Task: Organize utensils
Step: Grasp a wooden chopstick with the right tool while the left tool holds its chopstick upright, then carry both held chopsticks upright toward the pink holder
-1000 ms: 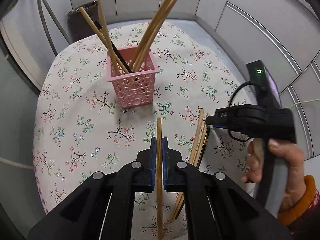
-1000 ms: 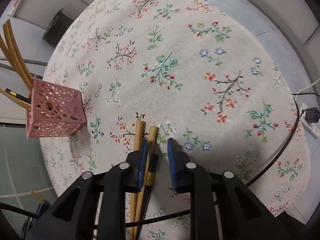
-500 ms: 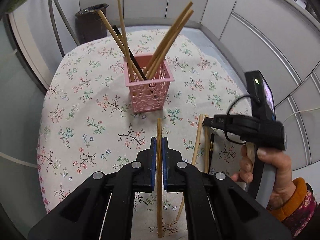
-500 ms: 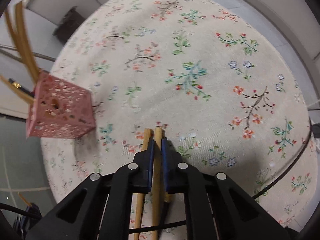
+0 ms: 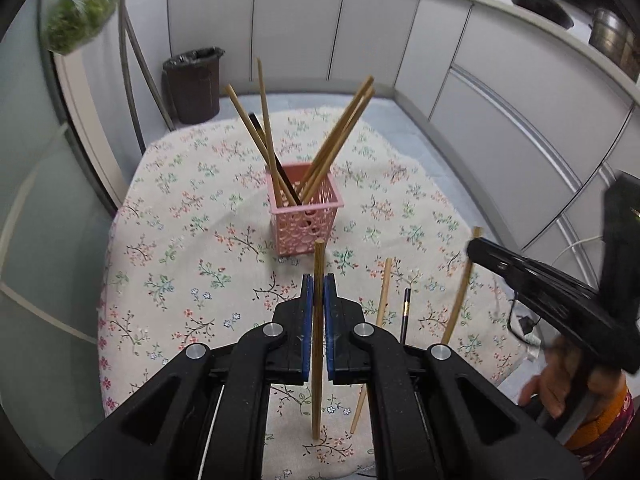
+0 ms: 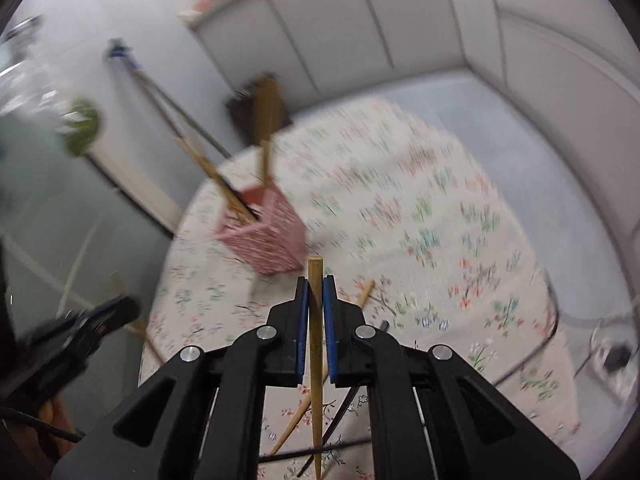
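Currently noted: left gripper (image 5: 316,294) clamped on one wooden chopstick (image 5: 318,340), stick held between blue pads (image 5: 306,320), blunt end protruding ahead of the tips, thin end hanging below the jaws over the tablecloth (image 5: 180,240). Right gripper (image 6: 316,296) likewise closed tight on a second chopstick (image 6: 315,360), blunt end just past the tips, taper running down beneath the gripper body. Same right gripper seen in the left view at the right edge (image 5: 476,246), carried by a hand (image 5: 560,380) with an orange cuff, its stick slanting down toward the cloth. Pink basket (image 5: 306,208) upright near the middle of the round table, ahead of both grippers and apart from them; several wooden chopsticks (image 5: 340,132) and one dark one (image 5: 276,160) standing in it, leaning outward in two bunches. Left on the cloth between the two grippers: one loose wooden chopstick (image 5: 380,308) and one black chopstick (image 5: 405,314), side by side, near but not touching as far as can be told. Right view heavily blurred; basket (image 6: 264,240) recognisable left of centre, left gripper visible at the lower left (image 6: 96,316). Behind the table: dark bin (image 5: 194,84) against grey cabinets (image 5: 360,20); bag of greens (image 5: 80,12) hanging at upper left.
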### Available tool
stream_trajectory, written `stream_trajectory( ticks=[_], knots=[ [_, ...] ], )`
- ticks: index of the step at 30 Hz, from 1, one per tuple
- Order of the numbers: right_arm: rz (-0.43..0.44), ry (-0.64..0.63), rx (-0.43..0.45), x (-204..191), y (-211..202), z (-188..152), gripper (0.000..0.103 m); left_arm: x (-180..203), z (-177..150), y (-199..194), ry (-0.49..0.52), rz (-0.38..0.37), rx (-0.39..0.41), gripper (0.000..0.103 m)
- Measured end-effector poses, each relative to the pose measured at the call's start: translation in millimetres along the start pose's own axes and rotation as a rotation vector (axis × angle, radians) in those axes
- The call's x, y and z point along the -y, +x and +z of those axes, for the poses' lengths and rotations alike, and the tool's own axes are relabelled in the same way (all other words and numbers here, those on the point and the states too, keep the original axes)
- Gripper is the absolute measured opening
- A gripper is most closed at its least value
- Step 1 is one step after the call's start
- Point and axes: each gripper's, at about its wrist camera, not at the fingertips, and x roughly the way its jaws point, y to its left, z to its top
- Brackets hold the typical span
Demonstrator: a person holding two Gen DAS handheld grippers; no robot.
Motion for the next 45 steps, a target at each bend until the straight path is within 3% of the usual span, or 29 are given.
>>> stream_trajectory(
  ticks=[3,10,18,24,28,32,36,41,45],
  knots=[
    [0.020,-0.066,0.065,-15.9,-31.0,-5.8,0.008,-3.4,-2.8,-16.3,-0.019,-0.006,0.036,0.005],
    [0.053,-0.095,0.099,-32.4,-59.7,0.9,0.008,-11.2,6.9,-53.5,-0.067,0.004,0.155,0.005],
    [0.099,-0.092,0.241,-58.4,-87.8,76.0,0.008,-17.1,49.0,-83.4,-0.104,-0.011,0.270,0.005],
    [0.078,-0.101,0.379,-78.7,-69.3,136.3,0.008,-27.8,76.0,-92.7,-0.115,0.005,0.324,0.005],
    [0.055,-0.100,0.401,-87.4,-37.1,157.0,0.008,-37.0,89.8,-93.3,-0.126,0.013,0.341,0.005],
    [0.024,-0.122,0.435,-92.4,-0.9,162.9,0.008,-44.5,101.5,-84.6,-0.137,0.017,0.340,0.005],
    [0.056,-0.119,0.380,-86.3,35.8,161.2,0.012,-51.5,108.8,-76.9,-0.155,0.022,0.337,0.005],
    [0.061,-0.141,0.385,-82.1,24.8,156.6,0.019,-45.1,126.7,-81.3,-0.141,0.027,0.369,0.005],
    [0.048,-0.149,0.385,-75.1,3.9,154.2,0.032,-35.2,141.2,-81.7,-0.142,0.007,0.400,0.005]
  ],
)
